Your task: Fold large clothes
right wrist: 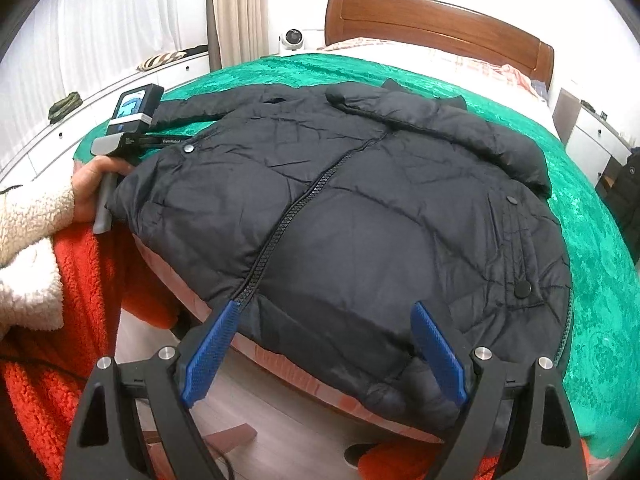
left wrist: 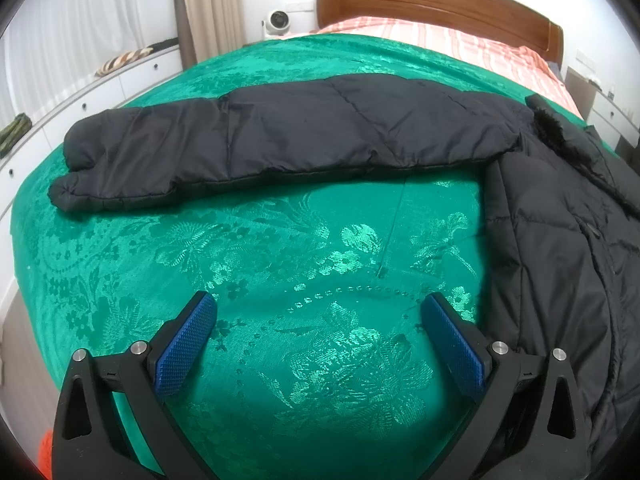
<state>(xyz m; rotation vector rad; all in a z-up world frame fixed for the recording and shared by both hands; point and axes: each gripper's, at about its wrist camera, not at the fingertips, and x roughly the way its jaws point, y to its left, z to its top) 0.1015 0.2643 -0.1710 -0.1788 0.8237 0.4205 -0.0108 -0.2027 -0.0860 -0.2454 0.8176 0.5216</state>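
Observation:
A black puffer jacket (right wrist: 352,208) lies flat, front up and zipped, on the green bedspread (right wrist: 600,264). Its hem hangs at the bed's near edge. In the left wrist view its left sleeve (left wrist: 256,140) stretches out sideways across the spread, and the body (left wrist: 568,248) lies at the right. My left gripper (left wrist: 318,308) is open and empty above bare bedspread (left wrist: 280,272), below the sleeve. My right gripper (right wrist: 324,316) is open and empty just over the jacket's hem, with the zipper (right wrist: 296,216) by its left finger. The left gripper's body (right wrist: 132,120) also shows in the right wrist view, at the jacket's left.
A wooden headboard (left wrist: 432,0) and a pink striped sheet (left wrist: 460,44) are at the far end. A white cabinet (left wrist: 80,112) runs along the left by the curtains. A white nightstand (right wrist: 592,140) stands at the right. The person's orange fleece (right wrist: 44,380) is at the near left.

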